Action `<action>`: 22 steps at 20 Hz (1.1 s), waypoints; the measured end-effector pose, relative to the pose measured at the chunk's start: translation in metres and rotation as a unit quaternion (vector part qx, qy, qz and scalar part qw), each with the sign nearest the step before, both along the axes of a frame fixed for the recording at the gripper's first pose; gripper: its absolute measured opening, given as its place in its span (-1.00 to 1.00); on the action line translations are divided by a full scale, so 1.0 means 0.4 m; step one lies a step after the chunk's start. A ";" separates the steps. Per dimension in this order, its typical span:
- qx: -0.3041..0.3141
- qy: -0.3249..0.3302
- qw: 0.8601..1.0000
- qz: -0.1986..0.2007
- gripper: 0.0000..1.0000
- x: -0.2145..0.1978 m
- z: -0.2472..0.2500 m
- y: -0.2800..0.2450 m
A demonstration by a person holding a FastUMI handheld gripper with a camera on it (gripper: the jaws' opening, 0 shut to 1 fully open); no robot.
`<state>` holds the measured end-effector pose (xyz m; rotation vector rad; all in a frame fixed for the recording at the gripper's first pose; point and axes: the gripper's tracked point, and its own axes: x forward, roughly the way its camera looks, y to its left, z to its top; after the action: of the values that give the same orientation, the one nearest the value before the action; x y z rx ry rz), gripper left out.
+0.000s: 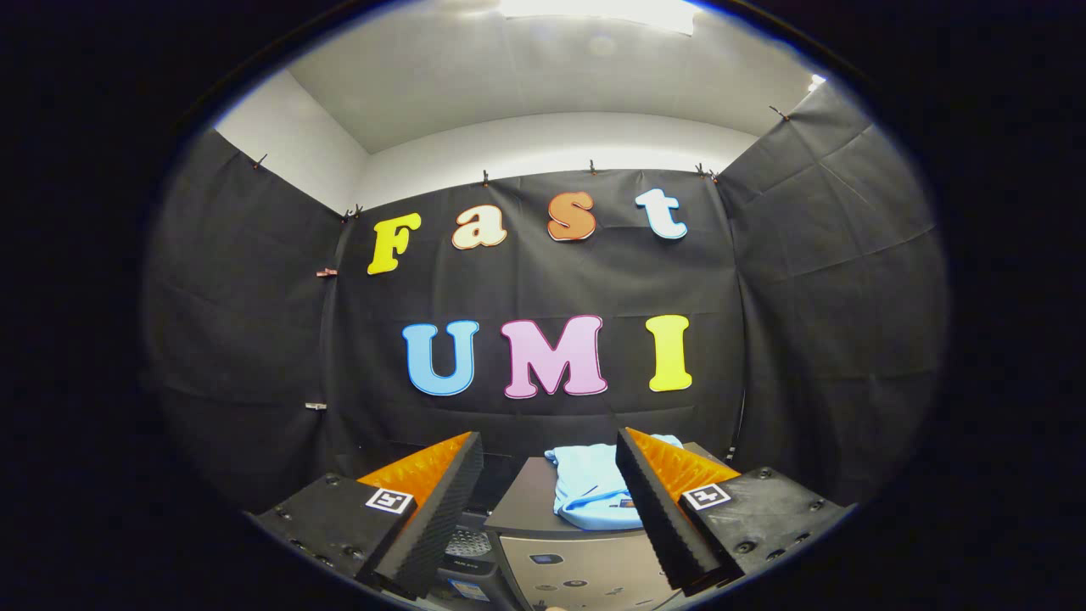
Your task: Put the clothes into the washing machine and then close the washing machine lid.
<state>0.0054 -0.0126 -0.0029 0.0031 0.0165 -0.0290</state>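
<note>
While the light-blue garment [590,492] lies on the washing machine [585,568] (not inside), loading and lid closing remain; gripper [550,462] jaws stand apart, empty.

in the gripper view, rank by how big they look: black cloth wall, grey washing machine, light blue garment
1. Black cloth wall, by far the largest.
2. Grey washing machine, though partly cut off.
3. Light blue garment lying on the machine, just beyond the open gripper; one finger partly hides it.

Black cloth [797,280] hangs wrinkled all round the booth, pinned up by small clips [485,176] under a white ceiling [526,76] with a bright lamp [602,12].
</note>
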 end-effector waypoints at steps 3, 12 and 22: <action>0.001 0.002 1.000 -0.005 0.98 0.004 -0.003 -0.014; 0.006 0.005 1.000 -0.029 0.98 0.037 -0.009 -0.082; 0.013 0.023 0.999 -0.046 0.98 0.212 -0.030 -0.176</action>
<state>0.0904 -0.0832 -0.0148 0.0286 0.0624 -0.1206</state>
